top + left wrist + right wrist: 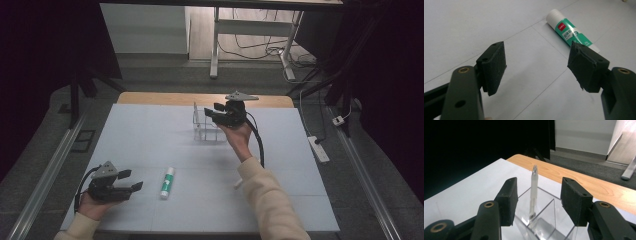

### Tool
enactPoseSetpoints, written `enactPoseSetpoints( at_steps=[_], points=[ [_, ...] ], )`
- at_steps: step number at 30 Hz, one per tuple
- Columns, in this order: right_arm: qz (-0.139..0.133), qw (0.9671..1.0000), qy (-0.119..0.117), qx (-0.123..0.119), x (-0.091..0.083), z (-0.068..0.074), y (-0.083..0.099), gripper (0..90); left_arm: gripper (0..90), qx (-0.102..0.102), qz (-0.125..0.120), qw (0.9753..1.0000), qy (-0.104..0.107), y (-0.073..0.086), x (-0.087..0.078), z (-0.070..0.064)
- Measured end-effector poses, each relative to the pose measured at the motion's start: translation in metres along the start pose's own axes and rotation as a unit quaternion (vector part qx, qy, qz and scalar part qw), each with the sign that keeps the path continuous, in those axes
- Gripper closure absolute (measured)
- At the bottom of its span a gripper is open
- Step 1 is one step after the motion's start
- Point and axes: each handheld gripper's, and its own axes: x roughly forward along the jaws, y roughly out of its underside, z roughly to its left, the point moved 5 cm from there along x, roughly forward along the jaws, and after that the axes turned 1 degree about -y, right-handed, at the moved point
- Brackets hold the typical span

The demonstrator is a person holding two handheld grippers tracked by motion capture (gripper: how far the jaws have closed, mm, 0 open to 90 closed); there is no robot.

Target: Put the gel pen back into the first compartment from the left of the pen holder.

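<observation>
The right claw (214, 111) hangs open over the clear box (205, 128) near the table's (150, 145) far edge, where a pen (533, 192) stands upright, while the left claw (131, 180), also open, aims at the glue stick (167, 182) lying flat near the front edge.

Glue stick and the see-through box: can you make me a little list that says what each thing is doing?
glue stick: lying flat on the white table, green label, white cap
left gripper: open, beside the glue stick, not touching
clear box: stands at the table's far side
pen: upright in the box
right gripper: open, at the box
</observation>
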Motion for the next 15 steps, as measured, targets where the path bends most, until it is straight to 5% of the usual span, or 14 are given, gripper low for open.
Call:
enactPoseSetpoints(
  at_steps=[15],
  points=[
    [0.007, 1.0, -0.001, 0.004, -0.036, -0.001, 0.018, 46.8, 30.7, -0.002, 0.001, 1.0, -0.003, 0.0, 0.0, 0.0]
  ],
)
